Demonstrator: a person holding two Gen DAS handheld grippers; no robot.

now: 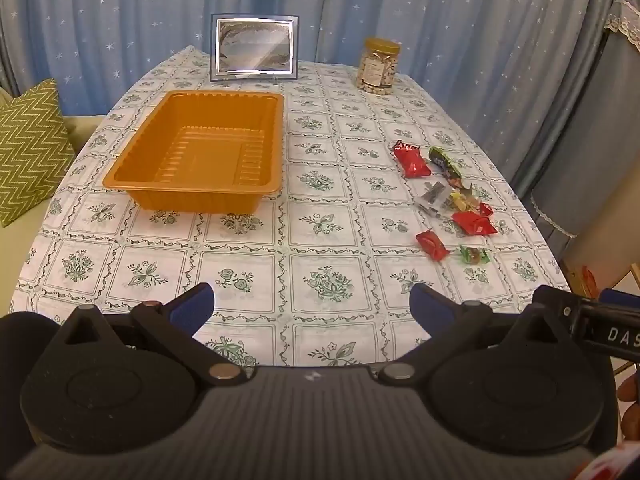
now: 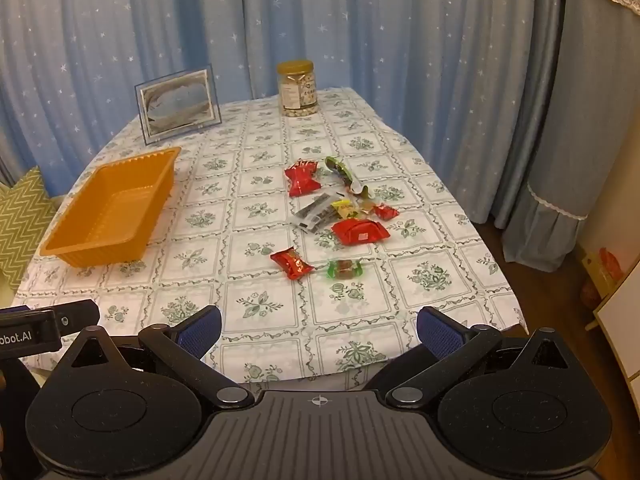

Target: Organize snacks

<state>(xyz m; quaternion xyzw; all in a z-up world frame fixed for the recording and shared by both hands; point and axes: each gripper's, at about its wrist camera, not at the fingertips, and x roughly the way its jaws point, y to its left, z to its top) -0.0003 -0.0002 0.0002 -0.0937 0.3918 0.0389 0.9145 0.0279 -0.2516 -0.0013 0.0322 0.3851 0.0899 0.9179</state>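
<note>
- Hovering nearest, over the near edge of the surface [image 1: 248,276]: left hand-held gripper [image 1: 312,304], jaws spread wide, nothing between them.
- Right hand-held gripper [image 2: 318,330], likewise spread wide and empty, near the surface's front edge.
- Small red packet [image 2: 292,264] and green-wrapped sweet [image 2: 344,269], closest of the snacks, lying just beside each other on the cloth.
- Larger red packet [image 2: 360,231], with a small red sweet [image 2: 386,212] and a yellow-wrapped piece [image 2: 348,210] just behind it.
- Dark-and-clear sachet [image 2: 316,212], flat on the cloth; contents too small to tell.
- Red bow-shaped packet [image 2: 303,178] and green pouch [image 2: 344,174], farthest of the cluster.
- Orange tray [image 1: 132,168], well apart to the left of the snacks, holding nothing.
- Picture frame [image 1: 254,48] and nut jar [image 1: 379,66], upright at the far edge.
- Progress, as judged: nothing sorted yet; every loose snack remains to be moved, presumably into the tray.
</note>
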